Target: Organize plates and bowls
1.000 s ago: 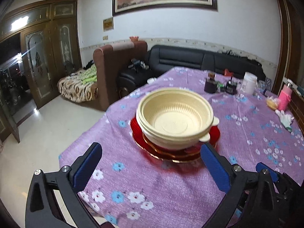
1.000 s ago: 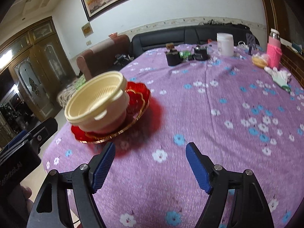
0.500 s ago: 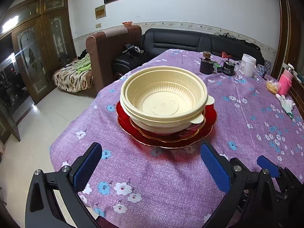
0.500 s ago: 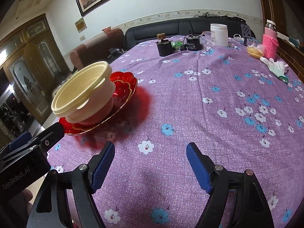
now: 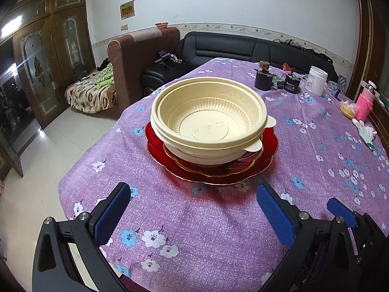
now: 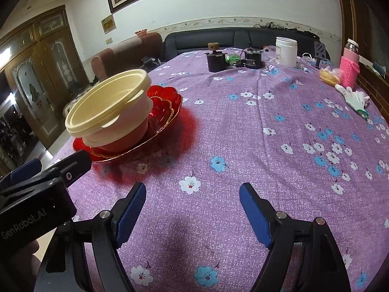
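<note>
Stack: your cream bowls (image 5: 210, 121) sit nested one inside the other on the red plates (image 5: 268, 146), and the plates lie flat on the purple flowered tablecloth (image 5: 194, 219), near its left edge.
Why stacked so: wide plates under, narrower bowls on top; that order looks chosen to give a broad base and keep the pile steady. I judge the sorting close to finished.
Bowl tabs: the small rim tabs point toward your right side; the upper rim sits a little askew on the lower one, so the nest may not be fully seated.
Left gripper (image 5: 192, 209): jaws wide apart, nothing between them, hanging over bare cloth just short of the plate rim, aimed square at the stack. The gap looks narrower than the plates, so you would likely take one rim edge, not the whole pile.
Right gripper (image 6: 192, 209): jaws apart and empty over open cloth, well to the right of the stack. It leaves the left one room.
Watch: from the right camera the bowls (image 6: 109, 112) look tilted, but that may be lens bend at the frame edge; cannot tell for sure.
Far end: dark jars (image 6: 216, 59), a white tub (image 6: 286, 51), a pink bottle (image 6: 350, 67) and a white glove (image 6: 355, 98) sit well apart from your work.
</note>
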Demonstrator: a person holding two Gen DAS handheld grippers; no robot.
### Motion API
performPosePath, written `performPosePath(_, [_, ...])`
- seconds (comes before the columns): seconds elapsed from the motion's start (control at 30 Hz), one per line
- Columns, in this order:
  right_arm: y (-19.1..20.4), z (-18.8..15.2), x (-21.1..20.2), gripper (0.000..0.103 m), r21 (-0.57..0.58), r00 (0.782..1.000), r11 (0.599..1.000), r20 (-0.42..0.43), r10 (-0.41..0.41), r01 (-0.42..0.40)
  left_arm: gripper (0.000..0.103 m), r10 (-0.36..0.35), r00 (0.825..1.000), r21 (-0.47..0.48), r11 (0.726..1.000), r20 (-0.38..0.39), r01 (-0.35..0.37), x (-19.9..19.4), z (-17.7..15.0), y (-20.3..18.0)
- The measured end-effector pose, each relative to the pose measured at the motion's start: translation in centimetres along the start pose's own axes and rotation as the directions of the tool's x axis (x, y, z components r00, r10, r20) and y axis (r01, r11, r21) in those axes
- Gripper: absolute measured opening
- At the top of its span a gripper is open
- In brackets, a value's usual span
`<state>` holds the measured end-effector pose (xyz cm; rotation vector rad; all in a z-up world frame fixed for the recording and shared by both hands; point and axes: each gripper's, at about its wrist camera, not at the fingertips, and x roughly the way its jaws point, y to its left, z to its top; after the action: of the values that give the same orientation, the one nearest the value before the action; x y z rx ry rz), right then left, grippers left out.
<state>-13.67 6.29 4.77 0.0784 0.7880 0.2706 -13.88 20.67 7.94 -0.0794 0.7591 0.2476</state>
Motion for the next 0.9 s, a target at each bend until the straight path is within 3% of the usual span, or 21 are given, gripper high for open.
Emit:
performPosePath(0.13, [0.3,-0.1,-0.1,0.083,-0.011,1.000,1.000,0.003,-0.005,0.005,0.103,0.019,0.997,-0.023,1.000,0.069,-0.018,-1.1,-0.1,0.5])
performPosePath(0.2, [0.5,-0.1,-0.3,0.083,-0.024,1.000,1.000,0.012,-0.008,0.008,0.103,0.035,0.985,-0.048,0.998,0.166,-0.028,-2.9,-0.1,1.1])
performPosePath(0.3, [0.9,-0.1,-0.5,0.083,-0.045,1.000,0.999,0.026,-0.009,0.010,0.103,-0.013,0.959,-0.097,0.994,0.284,0.042,-5.3,-0.2,2.0])
performPosePath(0.37, [1.2,0.0,-0.5,0.083,-0.057,1.000,0.998,0.027,-0.005,0.006,0.103,-0.056,0.961,-0.113,0.990,0.270,0.090,-5.3,0.1,2.4])
performPosePath(0.47, [2.0,0.1,-0.7,0.083,-0.089,0.999,0.996,0.032,0.002,0.000,0.103,-0.125,0.977,-0.087,0.986,0.173,0.142,-3.7,0.9,2.5])
performPosePath(0.73, [3.4,0.2,-1.0,0.084,-0.158,0.999,0.988,0.048,0.006,0.002,0.103,-0.134,0.988,-0.146,0.979,0.075,0.144,-1.3,0.9,3.5])
performPosePath(0.9, [4.1,0.3,-0.7,0.084,-0.180,0.999,0.984,0.039,0.023,-0.015,0.103,-0.073,0.994,-0.158,0.984,0.082,0.086,-1.3,0.6,4.0])
